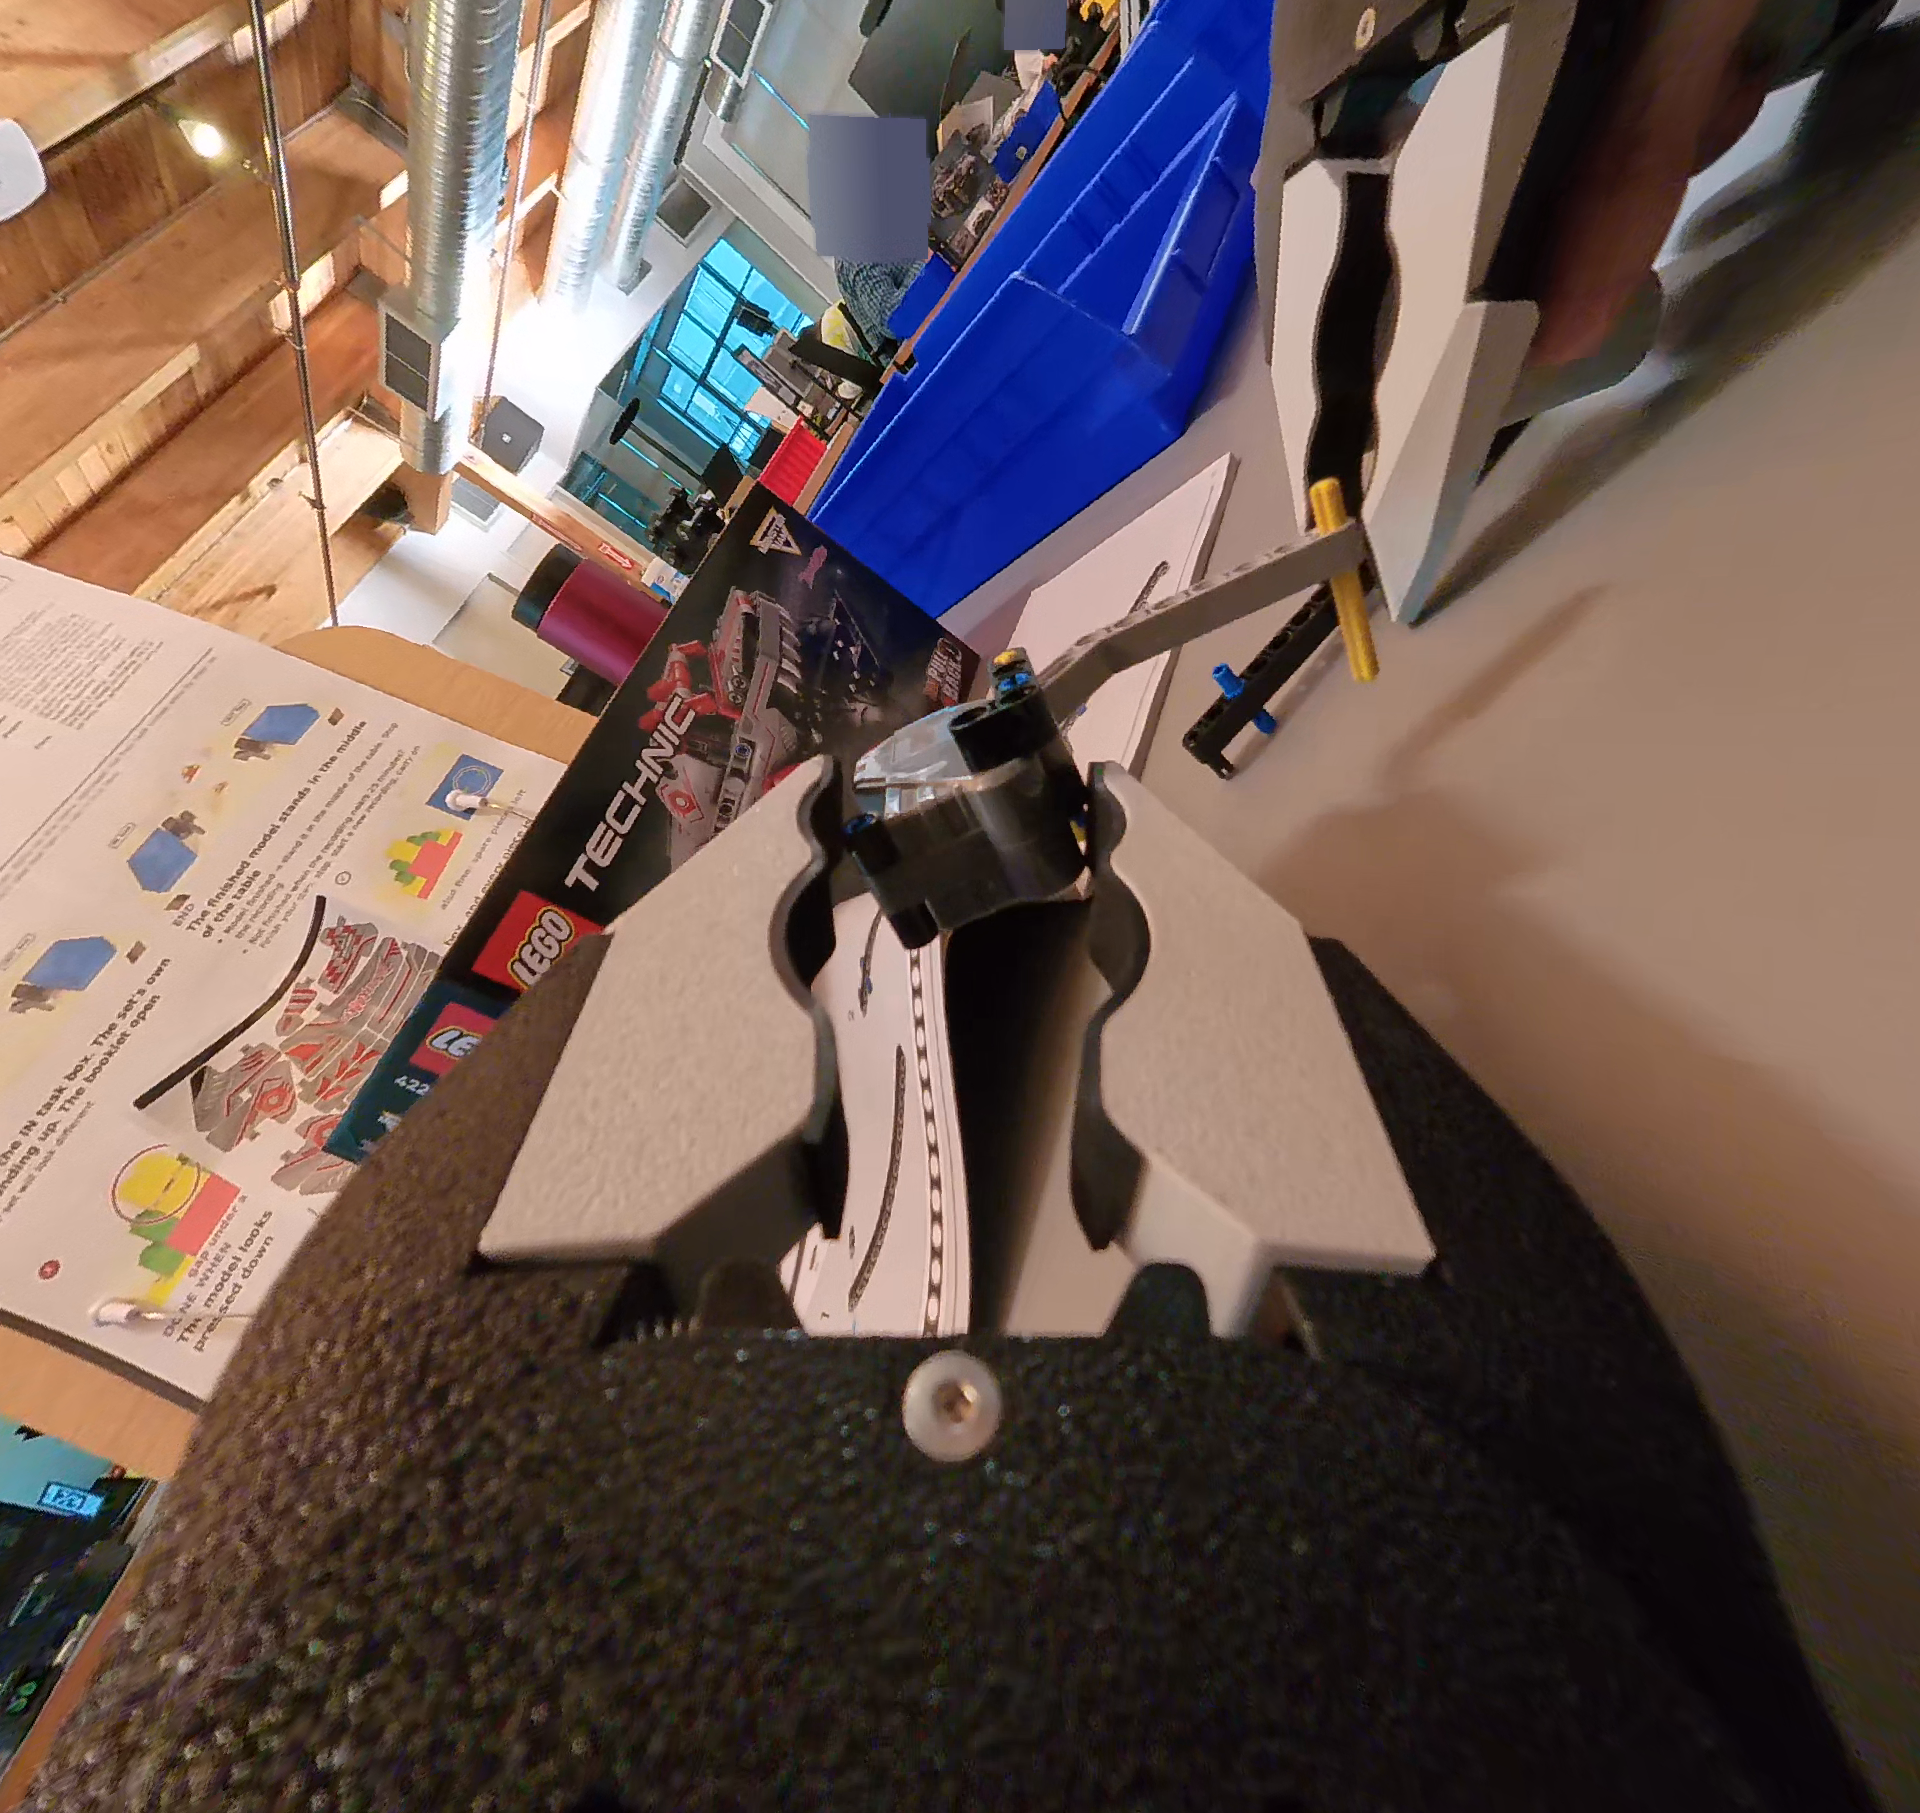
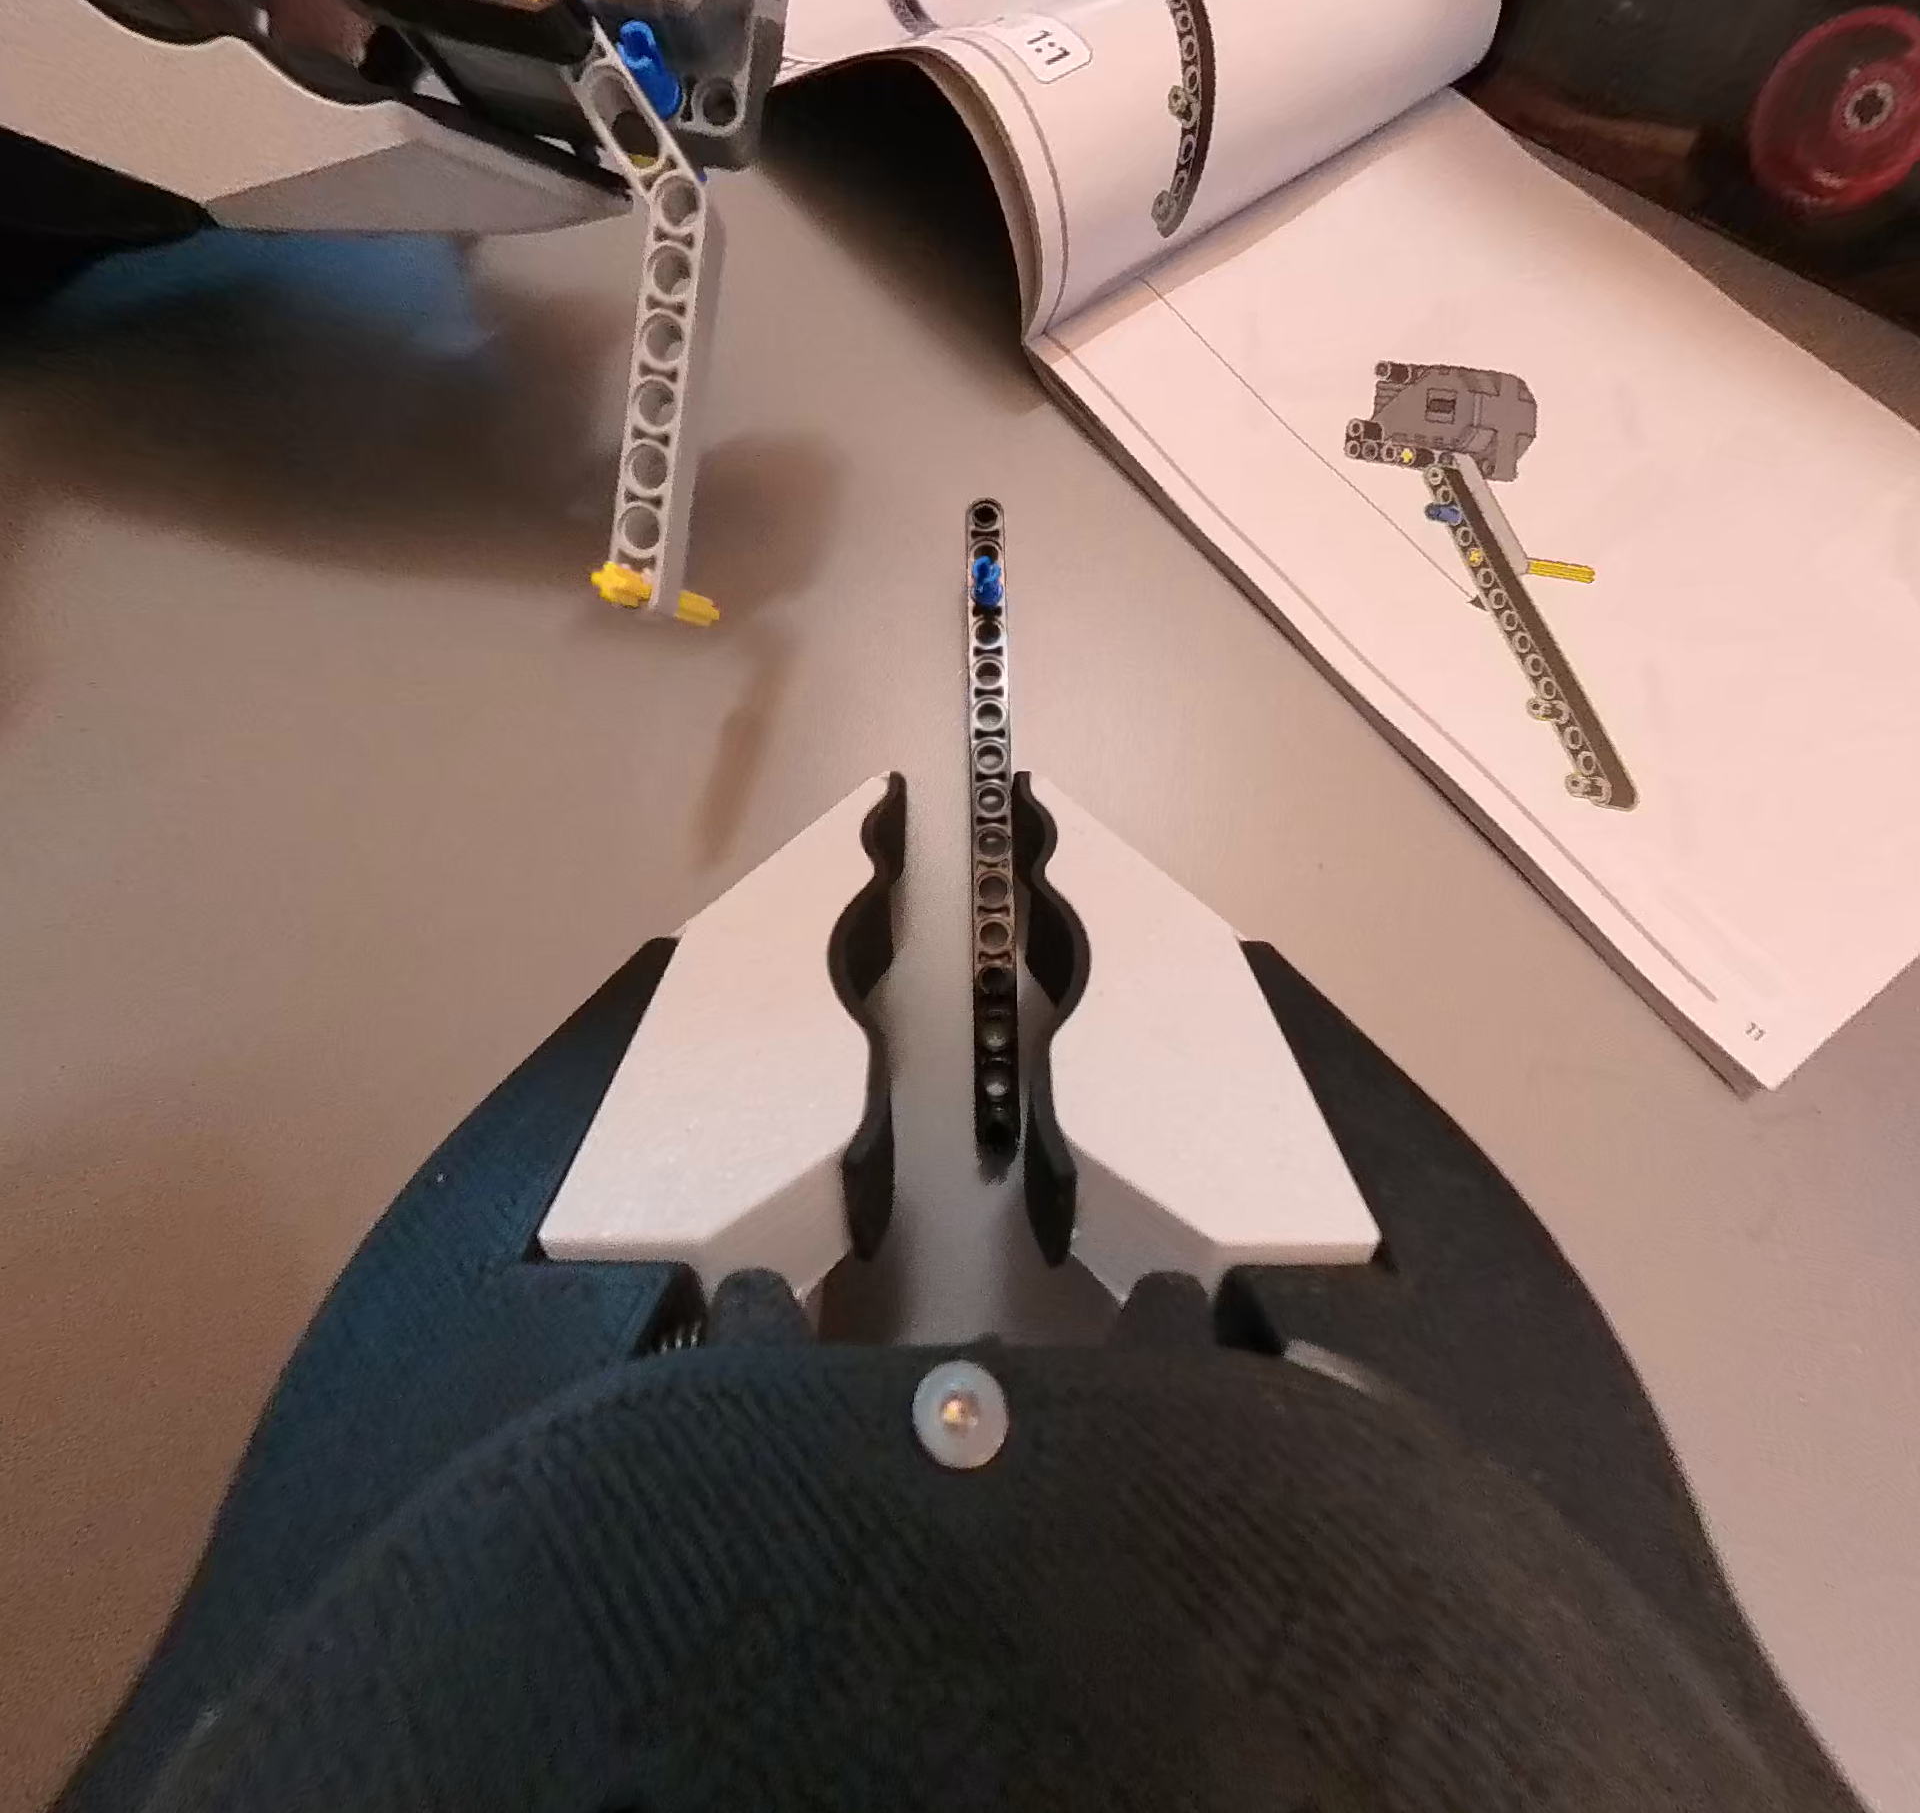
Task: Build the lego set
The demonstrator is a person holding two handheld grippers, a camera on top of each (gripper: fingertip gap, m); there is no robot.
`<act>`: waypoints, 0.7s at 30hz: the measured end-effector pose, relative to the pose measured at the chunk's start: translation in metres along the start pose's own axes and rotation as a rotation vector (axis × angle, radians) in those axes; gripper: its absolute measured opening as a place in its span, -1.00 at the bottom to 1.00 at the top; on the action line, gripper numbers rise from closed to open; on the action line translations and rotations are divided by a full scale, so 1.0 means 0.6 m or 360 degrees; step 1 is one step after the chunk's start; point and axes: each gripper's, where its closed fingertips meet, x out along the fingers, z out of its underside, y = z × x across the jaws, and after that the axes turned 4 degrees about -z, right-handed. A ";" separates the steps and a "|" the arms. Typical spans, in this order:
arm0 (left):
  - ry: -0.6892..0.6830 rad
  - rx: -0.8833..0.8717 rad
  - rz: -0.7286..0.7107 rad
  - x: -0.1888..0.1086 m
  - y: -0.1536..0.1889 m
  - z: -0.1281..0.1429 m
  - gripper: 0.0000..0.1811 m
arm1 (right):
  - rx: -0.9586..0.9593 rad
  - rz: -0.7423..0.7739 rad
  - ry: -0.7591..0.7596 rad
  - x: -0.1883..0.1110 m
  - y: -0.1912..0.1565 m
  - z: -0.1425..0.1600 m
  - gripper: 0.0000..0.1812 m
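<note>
Below, black beam [image 2: 988,807] lies between right hand-held gripper [image 2: 958,792] fingers.

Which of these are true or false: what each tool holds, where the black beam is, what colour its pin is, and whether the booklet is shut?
1. The left tool grips the motor block. True.
2. The right tool has lifted the black beam off the table. False: the beam lies flat on the table between the open fingers, which are not clamped on it.
3. A grey beam hangs from the motor block, with a yellow axle through its far end. True.
4. The pin in the black beam is red. False: it is blue.
5. The booklet is shut. False: it lies open beside the beam.
</note>
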 end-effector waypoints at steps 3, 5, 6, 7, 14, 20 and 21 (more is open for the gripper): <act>0.0006 -0.0005 0.0003 0.000 0.001 0.000 -0.52 | 0.0013 -0.0035 0.0003 0.002 0.001 -0.003 -0.79; 0.0021 -0.0018 0.0003 -0.001 0.001 -0.003 -0.52 | 0.0015 -0.0029 0.0001 0.005 0.005 -0.006 -0.82; 0.0027 -0.0021 0.0004 -0.002 0.001 -0.005 -0.52 | 0.0013 -0.0025 0.0000 0.007 0.007 -0.007 -0.84; 0.0032 -0.0024 0.0004 -0.002 0.001 -0.005 -0.52 | 0.0009 -0.0006 -0.0004 0.008 0.011 -0.007 -0.90; 0.0104 -0.0066 -0.0001 -0.007 -0.004 -0.017 -0.52 | -0.0055 0.0048 -0.0016 0.008 0.015 -0.007 -0.95; 0.0056 -0.0028 -0.0002 -0.004 -0.002 -0.007 -0.52 | -0.0123 0.0093 0.0053 -0.008 0.017 -0.020 -0.95; 0.0049 -0.0024 -0.0005 -0.004 -0.002 -0.005 -0.52 | -0.0120 0.0083 0.0115 -0.016 0.014 -0.032 -0.95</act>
